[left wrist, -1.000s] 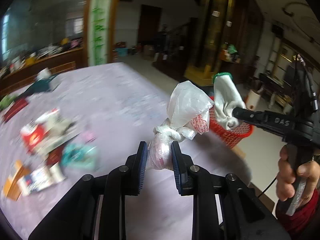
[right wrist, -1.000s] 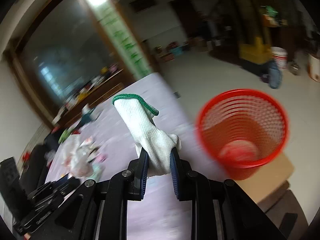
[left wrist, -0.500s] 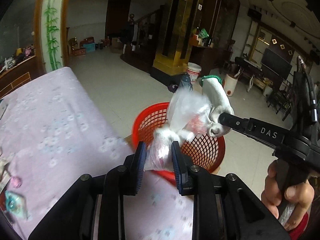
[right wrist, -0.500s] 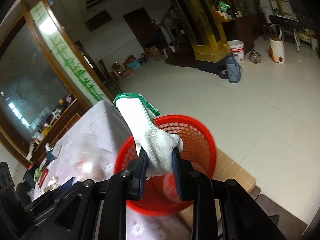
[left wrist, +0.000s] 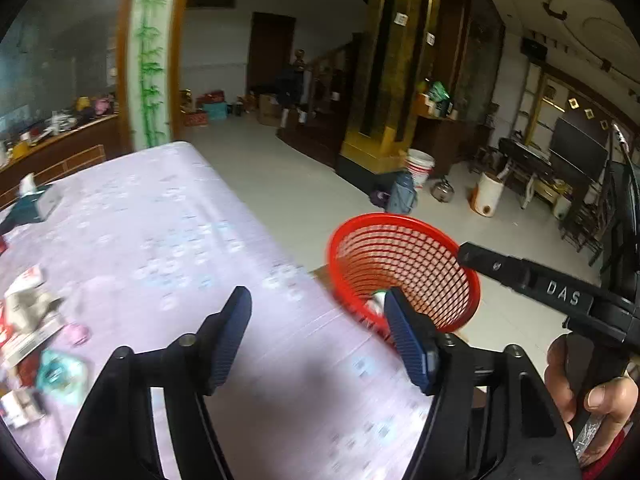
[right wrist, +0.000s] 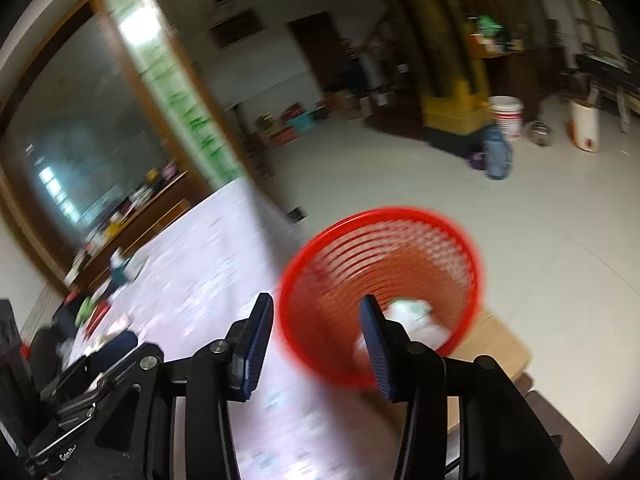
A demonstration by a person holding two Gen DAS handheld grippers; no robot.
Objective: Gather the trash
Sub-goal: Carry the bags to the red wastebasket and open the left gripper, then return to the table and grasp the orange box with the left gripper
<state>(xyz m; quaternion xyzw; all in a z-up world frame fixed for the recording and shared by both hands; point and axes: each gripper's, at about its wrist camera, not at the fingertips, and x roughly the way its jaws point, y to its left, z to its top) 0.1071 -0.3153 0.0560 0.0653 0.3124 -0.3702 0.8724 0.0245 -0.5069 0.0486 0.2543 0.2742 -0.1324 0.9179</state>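
My left claw (left wrist: 318, 312): jaws wide apart, nothing between them. My right claw (right wrist: 316, 320): jaws also spread, nothing held. Right claw's black finger bar, marked "DAS", also shows in left wrist view, to the right of my left claw, with my hand (left wrist: 588, 392) on its grip at lower right.

Red mesh basket (left wrist: 404, 264): ahead and right of left claw; its near rim is partly hidden behind the left claw's right pad. In right wrist view the basket (right wrist: 380, 284) sits directly ahead, seen between and past both pads; view is motion-blurred. Basket stands on a brown cardboard sheet (right wrist: 496, 344) on the floor, just off the worktop edge.

White trash (right wrist: 412, 316): lies at basket bottom, just right of the right claw's right pad. Blur prevents telling separate items. In left view only a small white/green bit shows beside the right pad tip.

Worktop (left wrist: 160, 232): pale purple floral cloth, under and left of both claws. Remaining wrappers (left wrist: 32, 320) are grouped far left of the left claw, near the frame edge, approx. level with its pads. A teal object (left wrist: 32, 208) lies further ahead-left.
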